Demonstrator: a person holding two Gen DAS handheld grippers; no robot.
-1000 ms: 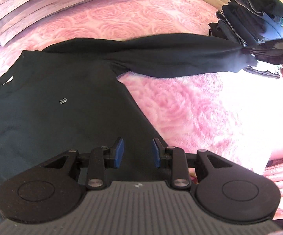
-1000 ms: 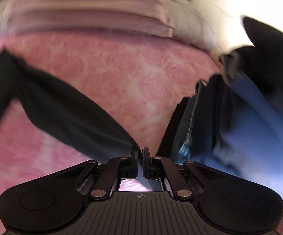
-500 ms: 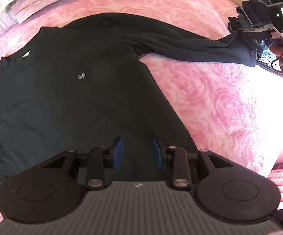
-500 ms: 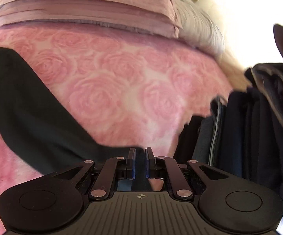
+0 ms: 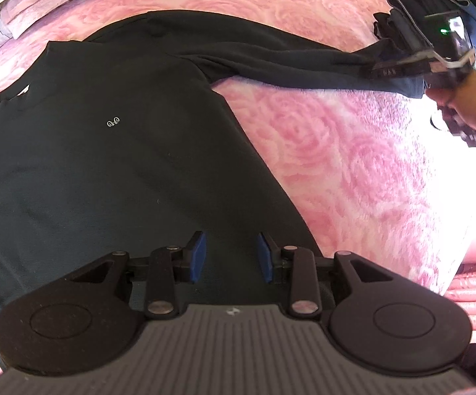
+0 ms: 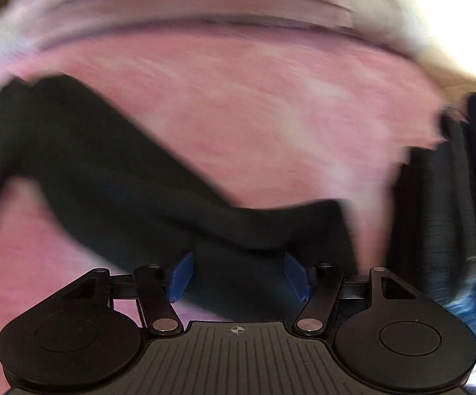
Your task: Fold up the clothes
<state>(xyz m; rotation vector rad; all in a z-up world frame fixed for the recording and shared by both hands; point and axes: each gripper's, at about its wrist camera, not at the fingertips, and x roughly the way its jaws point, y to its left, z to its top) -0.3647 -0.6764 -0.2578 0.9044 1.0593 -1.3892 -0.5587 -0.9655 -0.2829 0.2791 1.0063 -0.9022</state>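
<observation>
Matte black shirt [image 5: 112, 164] flat (sleeve [image 5: 303, 65] outstretched) on plush rose-embossed blanket [image 5: 353, 164].

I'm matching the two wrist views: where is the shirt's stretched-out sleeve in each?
Left wrist: the sleeve runs from upper centre to the upper right edge, its cuff by the right gripper.
Right wrist: the sleeve, blurred, runs from the left edge down to centre, ending between the open blue pads.
Shared landmark: the pile of dark clothes, on the right in both.
</observation>
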